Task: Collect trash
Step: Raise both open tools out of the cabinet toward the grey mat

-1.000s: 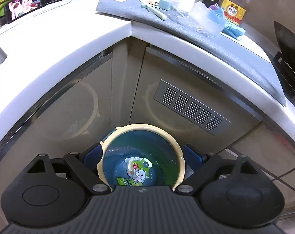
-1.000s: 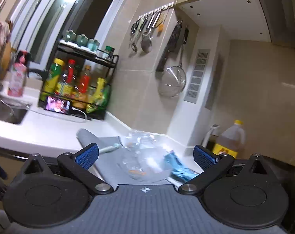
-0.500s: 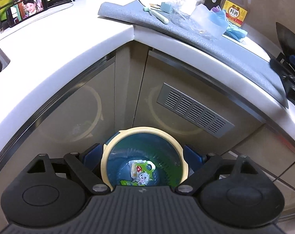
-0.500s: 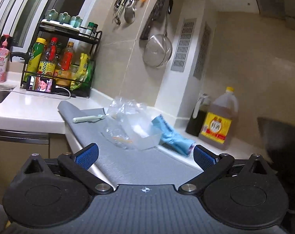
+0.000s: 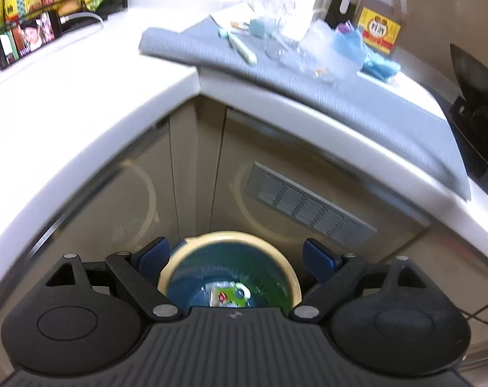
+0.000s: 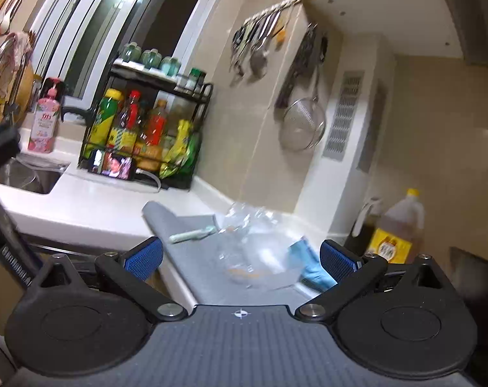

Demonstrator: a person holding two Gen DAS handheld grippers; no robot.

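Left gripper spread wide, empty, above the round cream-rimmed blue waste bin on the floor; a green-and-white printed wrapper lies inside. Right gripper likewise released, holding nothing. Beyond it, on the grey ribbed counter mat: crumpled clear plastic packaging, then a blue cloth.
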